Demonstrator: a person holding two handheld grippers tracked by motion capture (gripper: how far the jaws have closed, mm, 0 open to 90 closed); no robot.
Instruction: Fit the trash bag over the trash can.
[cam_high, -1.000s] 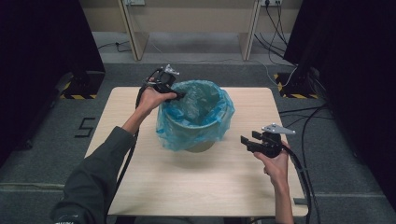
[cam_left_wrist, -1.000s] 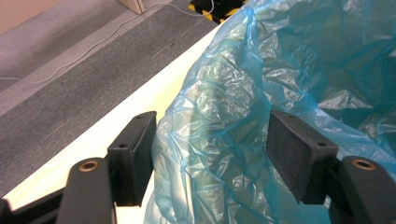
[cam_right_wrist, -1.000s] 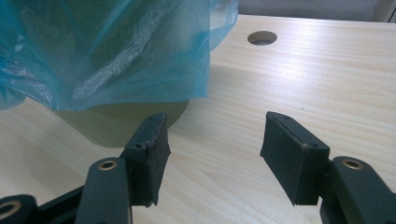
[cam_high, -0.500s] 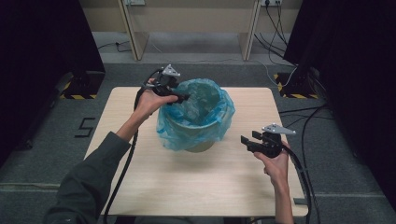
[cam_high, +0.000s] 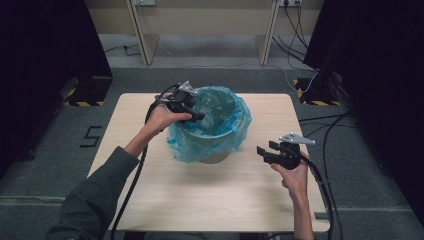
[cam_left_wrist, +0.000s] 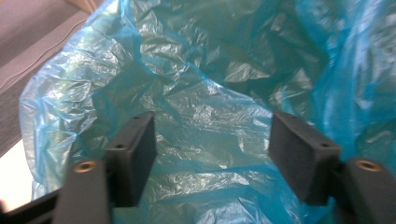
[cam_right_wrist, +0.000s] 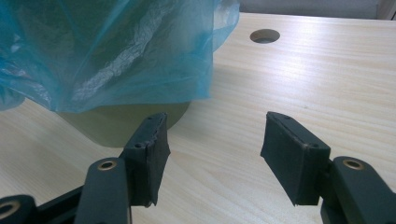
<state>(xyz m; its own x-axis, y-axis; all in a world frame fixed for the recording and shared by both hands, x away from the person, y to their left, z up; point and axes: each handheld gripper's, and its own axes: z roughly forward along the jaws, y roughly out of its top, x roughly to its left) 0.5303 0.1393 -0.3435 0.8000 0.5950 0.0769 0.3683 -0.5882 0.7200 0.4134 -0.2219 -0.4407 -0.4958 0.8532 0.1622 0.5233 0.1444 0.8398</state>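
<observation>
A beige bin (cam_high: 214, 156) stands mid-table, lined with a crinkled blue plastic bag (cam_high: 215, 120) whose edge folds down over the rim. My left gripper (cam_high: 196, 116) hangs over the bin's left rim, pointing into the bag (cam_left_wrist: 210, 93), jaws open with nothing between them. My right gripper (cam_high: 264, 152) hovers low over the table to the right of the bin, open and empty. In the right gripper view its jaws frame bare wood, with the bag's skirt (cam_right_wrist: 107, 60) and the bin's base (cam_right_wrist: 121, 123) just ahead to the left.
The wooden table (cam_high: 165, 200) has a round cable hole (cam_right_wrist: 265, 35) past the bin. Cables trail from both grippers off the near edge. Grey floor, desk legs and dark curtains surround the table.
My left gripper has moved slightly right and forward, from the bin's left rim to over the bag's opening. The right gripper has stayed still.
</observation>
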